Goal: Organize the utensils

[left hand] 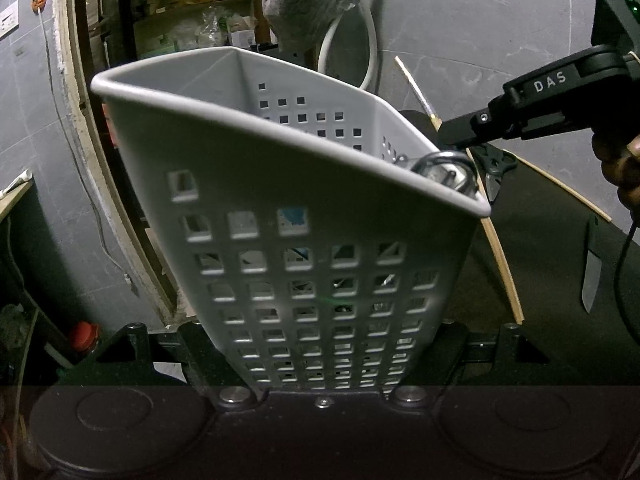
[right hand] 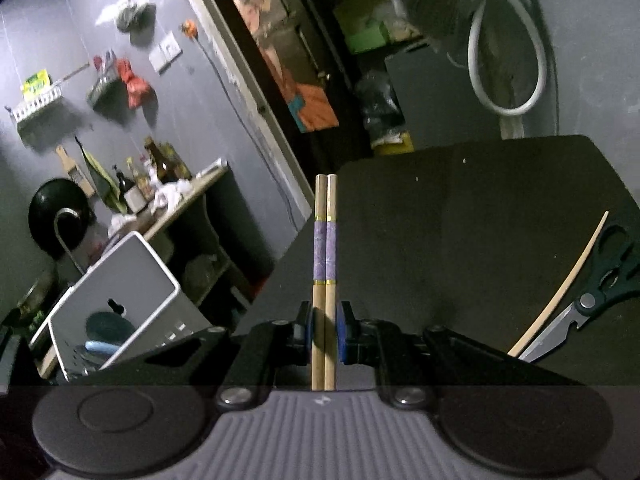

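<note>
Here the right hand-held gripper (right hand: 325, 334) pinches two chopsticks (right hand: 325, 240), which jut forward between its pads

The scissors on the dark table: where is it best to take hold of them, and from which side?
Probably from above, across the pivot area of the scissors, where blades meet the black handles. They lie flat, so only the top is free, and a single chopstick lies close along their left side, so close the fingers carefully.

In the right wrist view the dark table (right hand: 460, 220) lies bare across the centre; scissors (right hand: 592, 300) and a loose chopstick (right hand: 560, 280) crowd its lower right, the utensil basket (right hand: 120, 292) lower left.
</note>
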Available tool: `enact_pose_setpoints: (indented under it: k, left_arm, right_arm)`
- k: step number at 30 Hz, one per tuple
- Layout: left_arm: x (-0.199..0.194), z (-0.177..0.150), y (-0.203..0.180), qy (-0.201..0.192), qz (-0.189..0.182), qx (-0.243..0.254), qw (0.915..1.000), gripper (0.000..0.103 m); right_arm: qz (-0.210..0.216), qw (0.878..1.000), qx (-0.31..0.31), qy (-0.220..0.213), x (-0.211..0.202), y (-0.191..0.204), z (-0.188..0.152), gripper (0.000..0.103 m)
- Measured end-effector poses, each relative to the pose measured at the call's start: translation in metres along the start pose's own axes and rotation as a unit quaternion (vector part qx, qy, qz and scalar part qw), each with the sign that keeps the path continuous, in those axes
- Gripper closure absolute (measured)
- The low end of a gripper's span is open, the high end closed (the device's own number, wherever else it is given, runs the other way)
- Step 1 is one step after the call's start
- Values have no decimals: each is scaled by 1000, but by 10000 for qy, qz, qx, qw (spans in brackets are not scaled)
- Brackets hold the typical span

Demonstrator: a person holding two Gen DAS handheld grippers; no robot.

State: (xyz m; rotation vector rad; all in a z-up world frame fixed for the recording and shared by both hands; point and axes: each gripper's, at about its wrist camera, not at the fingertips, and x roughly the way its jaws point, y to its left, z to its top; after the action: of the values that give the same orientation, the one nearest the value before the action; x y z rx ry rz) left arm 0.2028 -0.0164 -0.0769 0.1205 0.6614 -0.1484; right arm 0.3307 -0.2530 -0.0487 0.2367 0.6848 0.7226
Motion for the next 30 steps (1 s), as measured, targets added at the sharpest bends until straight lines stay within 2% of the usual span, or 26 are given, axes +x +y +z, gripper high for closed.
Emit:
enact_pose_setpoints:
  k: [17, 24, 30]
  left_arm:
    - [4, 2, 1, -23, -62, 74, 10000, 25]
    - [7, -1, 4, -68, -123, 125, 9998, 25]
    - [12, -2, 4, -107, -204, 195, 9995, 25]
  right_arm:
    - [43, 9992, -27, -388, -18, 7, 0, 90]
    - [54, 9956, -277, -889, -42, 22, 26, 90]
    - [337, 9869, -606, -1456, -68, 51, 61, 89]
